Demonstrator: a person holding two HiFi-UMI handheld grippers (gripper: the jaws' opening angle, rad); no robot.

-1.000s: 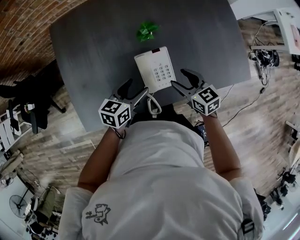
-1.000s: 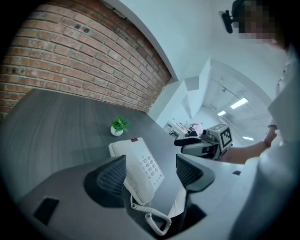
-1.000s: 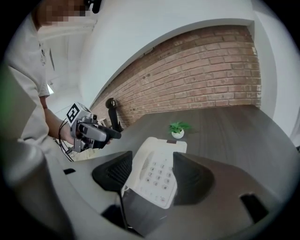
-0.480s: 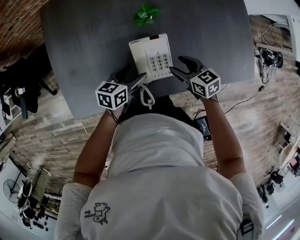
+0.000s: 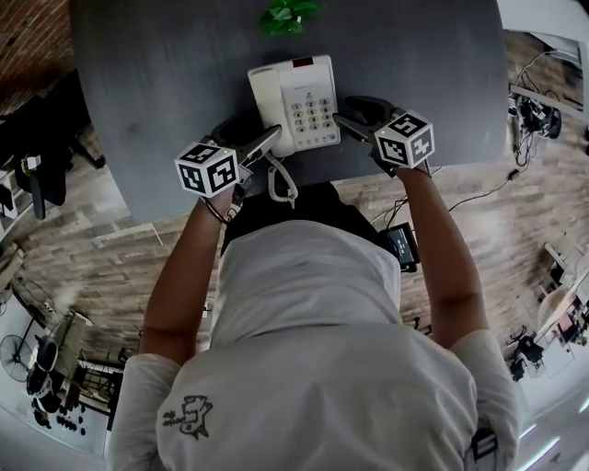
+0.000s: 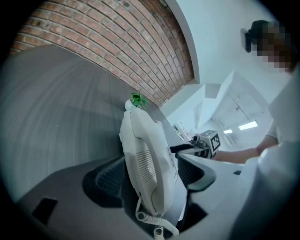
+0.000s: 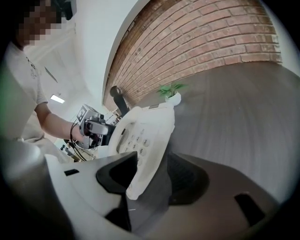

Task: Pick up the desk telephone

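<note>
Saw desk telephone (image 5: 299,101) flat on desk (image 5: 156,83), near front edge, plant (image 5: 287,16) beyond it. Had left gripper (image 5: 258,133) fingers released, straddling handset side. Had right gripper (image 5: 348,110) fingers just closing over keypad-side edge, telephone between them, pads not pressing yet.

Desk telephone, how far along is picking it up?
Done: the left gripper straddles the handset side of the desk telephone, and the right gripper straddles its keypad edge. In hand: the right jaws have just been closing around that edge, with no firm pinch visible yet. To do: squeeze both sides and lift; the phone rests on the table.
</note>
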